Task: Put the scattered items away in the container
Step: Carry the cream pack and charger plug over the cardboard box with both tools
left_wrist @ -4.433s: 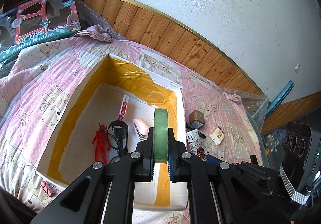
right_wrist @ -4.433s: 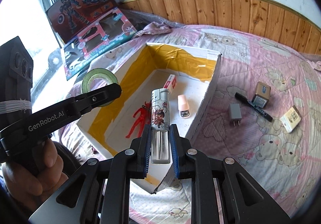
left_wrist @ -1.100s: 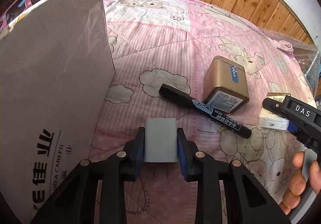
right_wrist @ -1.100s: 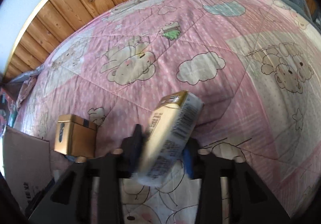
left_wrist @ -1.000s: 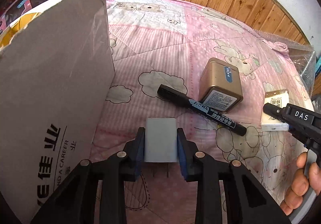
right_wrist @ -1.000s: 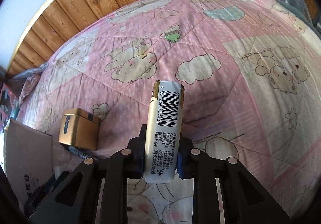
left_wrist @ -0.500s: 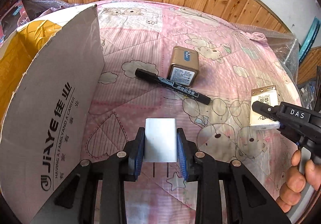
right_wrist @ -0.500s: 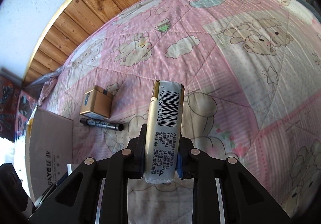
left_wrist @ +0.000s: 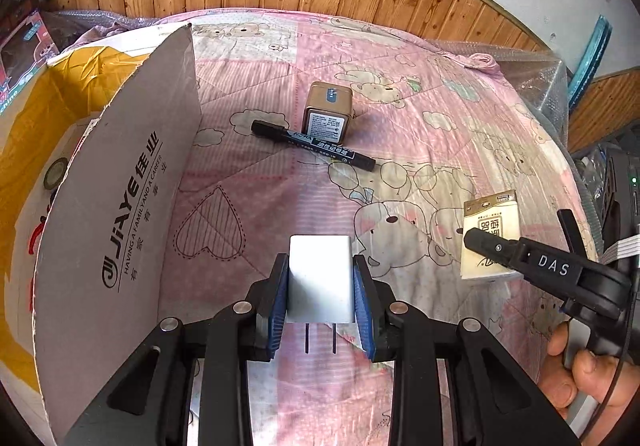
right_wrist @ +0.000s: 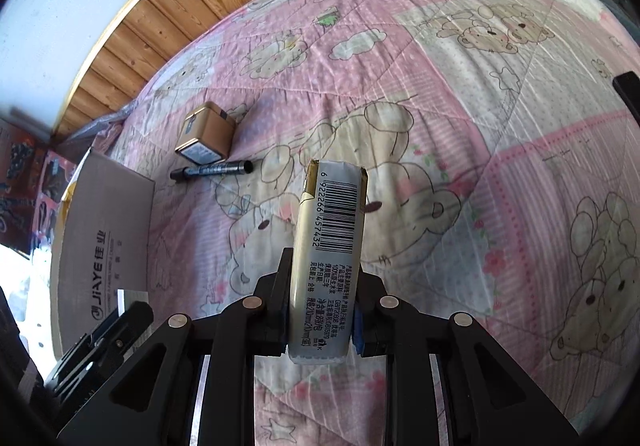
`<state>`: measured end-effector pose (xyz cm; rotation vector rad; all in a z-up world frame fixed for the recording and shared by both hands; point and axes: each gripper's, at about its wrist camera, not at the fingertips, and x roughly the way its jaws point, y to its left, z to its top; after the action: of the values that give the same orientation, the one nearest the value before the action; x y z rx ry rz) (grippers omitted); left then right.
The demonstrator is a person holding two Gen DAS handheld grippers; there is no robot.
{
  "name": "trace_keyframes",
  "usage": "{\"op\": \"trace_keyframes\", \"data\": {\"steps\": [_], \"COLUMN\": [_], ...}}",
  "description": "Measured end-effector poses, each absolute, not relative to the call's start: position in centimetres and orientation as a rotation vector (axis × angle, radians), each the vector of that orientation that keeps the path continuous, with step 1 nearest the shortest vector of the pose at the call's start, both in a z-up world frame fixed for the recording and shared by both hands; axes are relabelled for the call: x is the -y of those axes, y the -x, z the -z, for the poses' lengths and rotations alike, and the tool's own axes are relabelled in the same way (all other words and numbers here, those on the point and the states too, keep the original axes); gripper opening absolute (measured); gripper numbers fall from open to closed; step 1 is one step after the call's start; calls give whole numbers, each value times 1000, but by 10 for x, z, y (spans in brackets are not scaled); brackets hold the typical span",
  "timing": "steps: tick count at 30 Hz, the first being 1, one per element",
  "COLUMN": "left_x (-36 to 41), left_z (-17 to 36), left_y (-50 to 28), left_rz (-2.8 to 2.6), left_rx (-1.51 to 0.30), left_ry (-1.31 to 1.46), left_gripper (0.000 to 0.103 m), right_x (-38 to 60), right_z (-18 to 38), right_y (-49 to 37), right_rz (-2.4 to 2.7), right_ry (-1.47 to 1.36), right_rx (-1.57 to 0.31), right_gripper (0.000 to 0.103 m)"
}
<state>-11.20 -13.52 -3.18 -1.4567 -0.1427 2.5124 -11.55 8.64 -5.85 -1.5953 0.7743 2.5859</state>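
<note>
Holding a smooth white plug block in my left claw, a glossy tissue pack in my right claw.
Quilted bed cover lies open beside the cardboard box wall.

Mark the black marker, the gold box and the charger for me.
black marker [left_wrist: 316, 145], left wrist view, on its labelled barrel.
gold box [left_wrist: 329, 111], left wrist view, on its front face.
charger [left_wrist: 320, 278], left wrist view, on its white body.

The right gripper holds a tissue pack above the pink quilt. Far left lie a gold box and a black marker, near the cardboard box.
</note>
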Motion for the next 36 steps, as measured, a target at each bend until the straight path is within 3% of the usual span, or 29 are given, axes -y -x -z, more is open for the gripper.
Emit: {"op": "trace_keyframes", "data": {"steps": [36], "left_x": [153], "left_z": [-9], "left_y": [21], "left_rz": [-2418], "left_rx": [213], "left_ry": [1335], "left_gripper": [31], "right_x": [-7], "right_z": [29], "right_y": [9], "right_rz": [-2727], "right_ry": [1679], "right_rx": [-632], "right_gripper": [24]}}
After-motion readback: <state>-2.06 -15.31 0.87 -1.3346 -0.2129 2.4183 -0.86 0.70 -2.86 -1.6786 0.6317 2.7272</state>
